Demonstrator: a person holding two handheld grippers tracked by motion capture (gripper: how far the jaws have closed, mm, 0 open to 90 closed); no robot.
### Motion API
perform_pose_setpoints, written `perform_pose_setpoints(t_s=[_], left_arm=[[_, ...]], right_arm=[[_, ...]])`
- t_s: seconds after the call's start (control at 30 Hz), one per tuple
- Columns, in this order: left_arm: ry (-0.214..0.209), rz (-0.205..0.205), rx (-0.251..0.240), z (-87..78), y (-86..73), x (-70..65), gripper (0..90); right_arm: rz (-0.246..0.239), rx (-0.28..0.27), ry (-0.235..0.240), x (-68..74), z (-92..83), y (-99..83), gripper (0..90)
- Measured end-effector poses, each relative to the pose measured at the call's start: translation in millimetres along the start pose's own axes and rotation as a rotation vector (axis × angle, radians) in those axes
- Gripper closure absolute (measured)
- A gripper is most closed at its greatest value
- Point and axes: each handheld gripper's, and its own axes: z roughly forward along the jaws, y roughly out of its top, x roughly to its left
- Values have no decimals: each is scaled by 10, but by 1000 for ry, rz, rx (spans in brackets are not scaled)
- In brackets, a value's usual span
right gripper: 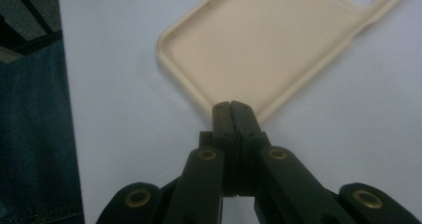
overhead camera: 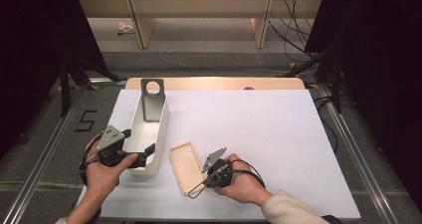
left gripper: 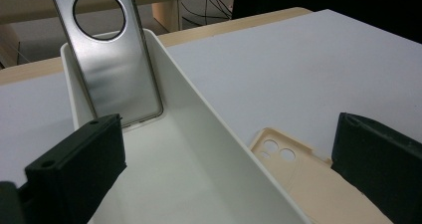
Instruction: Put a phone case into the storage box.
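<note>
A beige phone case (overhead camera: 185,167) lies open side up on the white table, just right of a long white bin (overhead camera: 161,129). A grey metallic phone case (overhead camera: 152,102) with a round camera hole leans upright at the bin's far end (left gripper: 114,69). My left gripper (overhead camera: 138,141) stands open at the bin's near end; in the left gripper view (left gripper: 224,174) one jaw is inside the bin and the other over the beige case (left gripper: 308,184), with the bin's right wall (left gripper: 209,134) between them, untouched. My right gripper (overhead camera: 204,179) is shut, its tips (right gripper: 234,107) at the beige case's near rim (right gripper: 263,45).
The white sheet (overhead camera: 259,134) covers the table and stretches bare to the right and far side. Wooden shelf legs and cables stand beyond the far edge. The person's jeans (right gripper: 35,134) lie past the near edge.
</note>
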Motion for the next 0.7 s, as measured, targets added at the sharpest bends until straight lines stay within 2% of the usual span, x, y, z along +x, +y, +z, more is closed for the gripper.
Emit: perform_pose_setpoints(t_s=[0.13, 0.23, 0.37, 0.43, 0.57, 0.6, 0.7], left_arm=[[2, 0, 0, -2, 1, 0, 0], [3, -1, -2, -4, 3, 0, 0], [1, 0, -1, -3, 2, 1, 0], [1, 2, 0, -4, 3, -1, 0], [0, 1, 0, -2, 3, -1, 0], [1, 1, -1, 0, 2, -1, 0], [2, 1, -1, 0, 3, -2, 0]], right_arm=[[15, 5, -29, -51, -4, -4, 900], [18, 3, -30, -66, 4, -6, 900], [-16, -10, -22, -57, -14, 32, 900], [-56, -16, -24, -60, -28, 63, 900], [-167, 2, -17, -41, -39, 119, 745], [-211, 9, -15, -26, -35, 138, 697], [-287, 41, -4, 9, -12, 175, 618]])
